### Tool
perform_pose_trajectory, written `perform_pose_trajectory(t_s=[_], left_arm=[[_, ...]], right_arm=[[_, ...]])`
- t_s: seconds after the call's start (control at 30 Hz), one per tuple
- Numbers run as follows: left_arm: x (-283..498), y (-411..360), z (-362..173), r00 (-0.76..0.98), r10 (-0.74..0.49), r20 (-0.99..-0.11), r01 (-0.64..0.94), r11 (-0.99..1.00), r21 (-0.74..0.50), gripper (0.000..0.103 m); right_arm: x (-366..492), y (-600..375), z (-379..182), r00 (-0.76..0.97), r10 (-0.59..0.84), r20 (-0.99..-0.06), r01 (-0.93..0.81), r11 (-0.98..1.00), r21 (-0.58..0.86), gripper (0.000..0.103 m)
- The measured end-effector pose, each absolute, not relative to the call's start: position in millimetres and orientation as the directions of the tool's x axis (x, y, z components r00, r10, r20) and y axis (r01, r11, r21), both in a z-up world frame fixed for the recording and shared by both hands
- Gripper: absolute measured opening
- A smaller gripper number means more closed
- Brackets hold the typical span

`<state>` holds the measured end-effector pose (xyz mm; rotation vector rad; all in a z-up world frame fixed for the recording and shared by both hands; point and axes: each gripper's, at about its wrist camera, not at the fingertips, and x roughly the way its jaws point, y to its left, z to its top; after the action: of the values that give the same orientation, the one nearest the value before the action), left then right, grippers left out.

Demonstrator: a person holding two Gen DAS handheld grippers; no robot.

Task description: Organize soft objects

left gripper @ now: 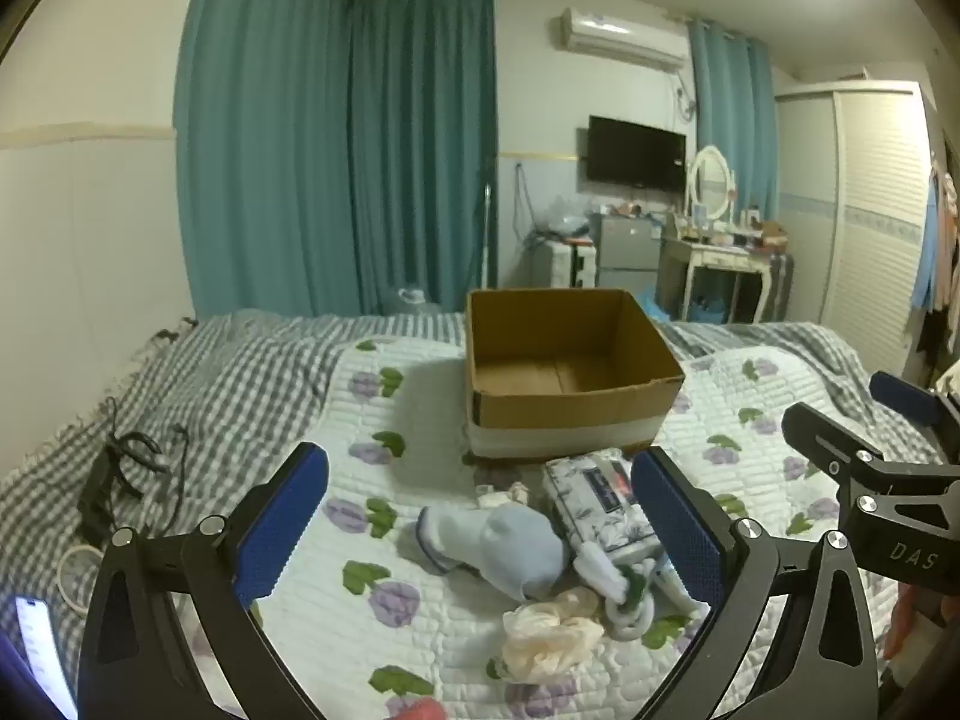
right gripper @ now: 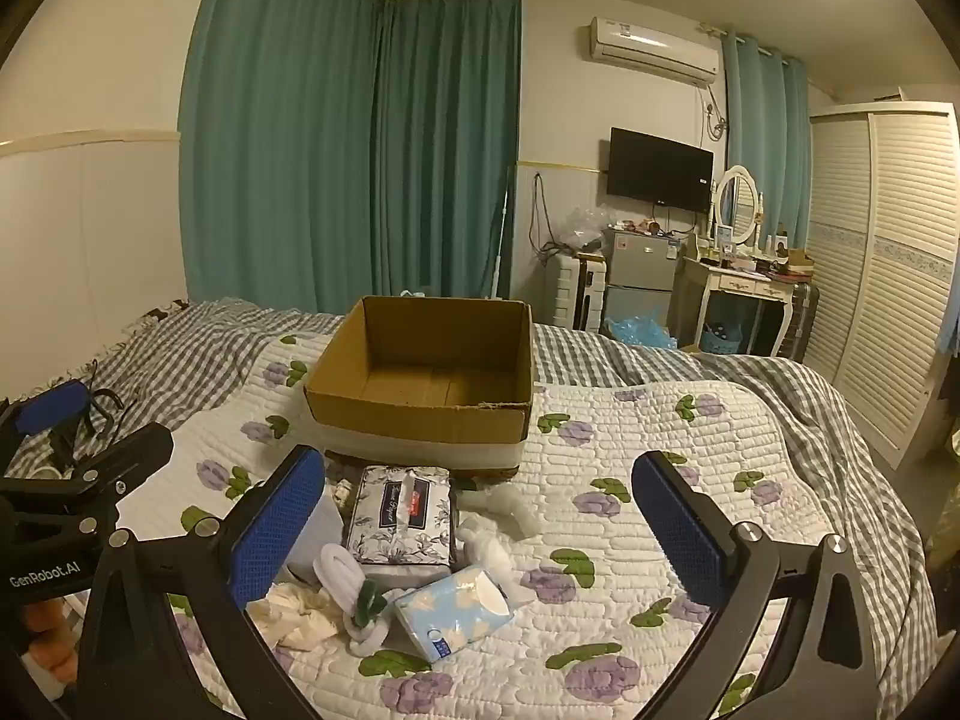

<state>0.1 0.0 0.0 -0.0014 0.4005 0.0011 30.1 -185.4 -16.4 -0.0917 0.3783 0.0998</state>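
Left wrist view: your left gripper (left gripper: 480, 531) hangs with jaws spread wide over a blue sock (left gripper: 501, 543) on the floral quilt (left gripper: 420, 420), the cardboard box (left gripper: 570, 372) just beyond.

Right wrist view: your right gripper (right gripper: 480, 531), equally wide and empty, faces the tissue pack (right gripper: 399, 519) before the box.

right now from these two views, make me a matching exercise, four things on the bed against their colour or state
Things:
1. cardboard box
2. sock
3. floral tissue pack
4. left claw

Colour or state:
a. pale blue, lying on the quilt
b. open, holding nothing
c. brown, nothing visible inside
d. white with a grey flower print, just in front of the box

Pairs: 1-c, 2-a, 3-d, 4-b
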Motion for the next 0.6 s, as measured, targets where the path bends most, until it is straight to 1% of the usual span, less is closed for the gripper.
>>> perform_pose_trajectory(t_s=[0.6], left_arm=[[-0.4,1.0,-3.6,0.917,0.020,-0.399,-0.026,1.000,-0.010,0.103]], right_arm=[[31.1,-183.1,-19.5,0.919,0.098,-0.381,-0.130,0.990,-0.058,0.103]])
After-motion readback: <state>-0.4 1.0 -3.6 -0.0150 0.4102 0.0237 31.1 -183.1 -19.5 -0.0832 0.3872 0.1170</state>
